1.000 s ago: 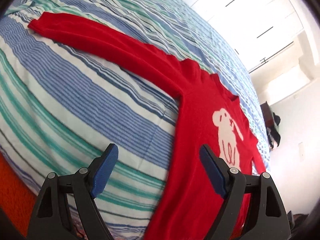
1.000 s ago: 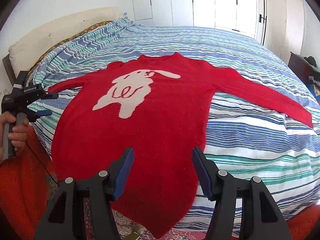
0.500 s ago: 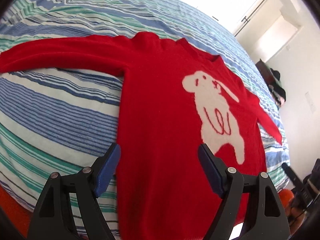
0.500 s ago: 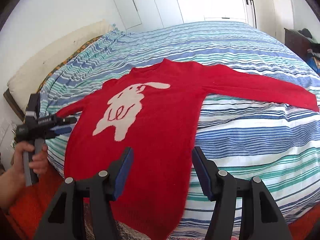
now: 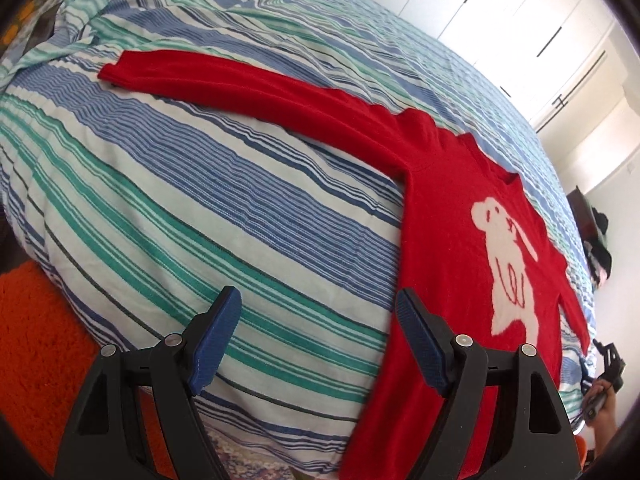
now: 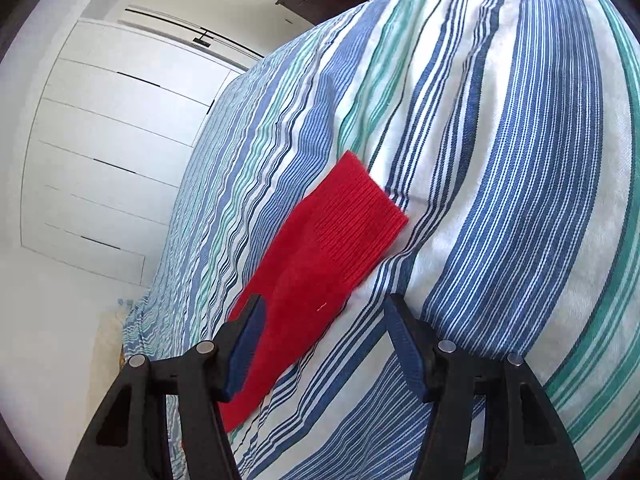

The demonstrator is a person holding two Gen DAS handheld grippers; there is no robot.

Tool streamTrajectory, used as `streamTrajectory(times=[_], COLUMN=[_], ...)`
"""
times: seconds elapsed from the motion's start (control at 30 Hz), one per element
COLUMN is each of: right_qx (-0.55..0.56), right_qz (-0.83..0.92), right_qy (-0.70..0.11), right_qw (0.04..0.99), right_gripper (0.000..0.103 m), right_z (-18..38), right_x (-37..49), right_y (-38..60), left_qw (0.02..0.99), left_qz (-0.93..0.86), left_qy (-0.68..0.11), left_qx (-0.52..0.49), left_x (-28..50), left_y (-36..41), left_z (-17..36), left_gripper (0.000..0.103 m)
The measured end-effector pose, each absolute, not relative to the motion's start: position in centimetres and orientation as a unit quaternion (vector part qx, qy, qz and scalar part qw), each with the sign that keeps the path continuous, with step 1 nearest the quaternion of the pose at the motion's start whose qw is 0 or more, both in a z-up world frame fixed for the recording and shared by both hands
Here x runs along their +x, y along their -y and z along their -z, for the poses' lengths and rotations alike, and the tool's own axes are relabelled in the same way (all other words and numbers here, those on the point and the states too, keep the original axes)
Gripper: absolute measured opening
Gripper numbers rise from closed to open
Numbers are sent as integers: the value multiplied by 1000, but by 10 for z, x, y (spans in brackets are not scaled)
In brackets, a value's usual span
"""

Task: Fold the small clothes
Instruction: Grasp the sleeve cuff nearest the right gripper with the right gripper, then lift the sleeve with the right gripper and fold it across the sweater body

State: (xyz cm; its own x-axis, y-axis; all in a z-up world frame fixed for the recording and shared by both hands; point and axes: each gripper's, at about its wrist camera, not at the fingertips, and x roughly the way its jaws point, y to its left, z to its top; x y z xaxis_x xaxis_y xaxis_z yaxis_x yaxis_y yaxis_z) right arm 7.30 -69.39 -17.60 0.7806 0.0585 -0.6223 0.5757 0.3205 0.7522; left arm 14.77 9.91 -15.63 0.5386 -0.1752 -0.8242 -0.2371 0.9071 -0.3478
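Since the sweater [image 5: 440, 220] lies flat and face-up on the striped bed [image 5: 200, 220], rabbit motif [image 5: 504, 268] showing and both sleeves spread out, it looks like the fold hasn't started; this is the setup for sleeve-in folds.

Left gripper [image 5: 316, 344]: released, jaws wide, nothing between the pads. It hangs over the near edge of the bed just beside the sweater's side seam, one finger over the red hem area, the other over bare stripes. Probably parked there to take the hem or side once the sleeve work is on. The far sleeve [image 5: 240, 84] runs straight away from the body toward the pillow end, cuff flat.

Right gripper [image 6: 324, 344]: jaws have just been closing a bit, not clenched on anything. The other sleeve's cuff [image 6: 352, 220] sits ahead of the tips, with the sleeve fabric running back under and between the fingers, nearer the left finger. Can't tell whether the pads touch the knit; no pinch or lifted fabric visible. View is strongly rolled, so I read it as lining the jaws across the sleeve width to grab near the cuff.

Right hand's gripper also shows at the edge of the left view, by the bed's far corner.

Risk: thin flat knit, easy to pinch bedcover along with it.
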Motion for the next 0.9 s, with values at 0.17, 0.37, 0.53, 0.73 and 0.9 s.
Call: streamTrajectory(times=[0.17,0.37,0.53,0.73,0.9], right_qx=[563,516,486,431,410], right_qz=[174,172,85,-50,-127], right_qy=[-267,-325,-295,-283,-294], right_qw=[763,774,818,855,854], right_gripper=[51,11,11,11,11], right_z=[185,175,97,-8,-32], right_x=[88,111,133,194,247], right_y=[719,724,693,584,464], left_qw=[849,852,852,849,847], left_qz=[-32,-40,-36,-23,-10], left_qy=[-491,-495,-491,-481,-475], left_qx=[-193,-164,-177,-217,-238], left_x=[149,150,150,150,145], left_y=[-94,-86,-90,-100,-110], left_z=[164,168,170,168,166], left_gripper=[81,81,82,82,82])
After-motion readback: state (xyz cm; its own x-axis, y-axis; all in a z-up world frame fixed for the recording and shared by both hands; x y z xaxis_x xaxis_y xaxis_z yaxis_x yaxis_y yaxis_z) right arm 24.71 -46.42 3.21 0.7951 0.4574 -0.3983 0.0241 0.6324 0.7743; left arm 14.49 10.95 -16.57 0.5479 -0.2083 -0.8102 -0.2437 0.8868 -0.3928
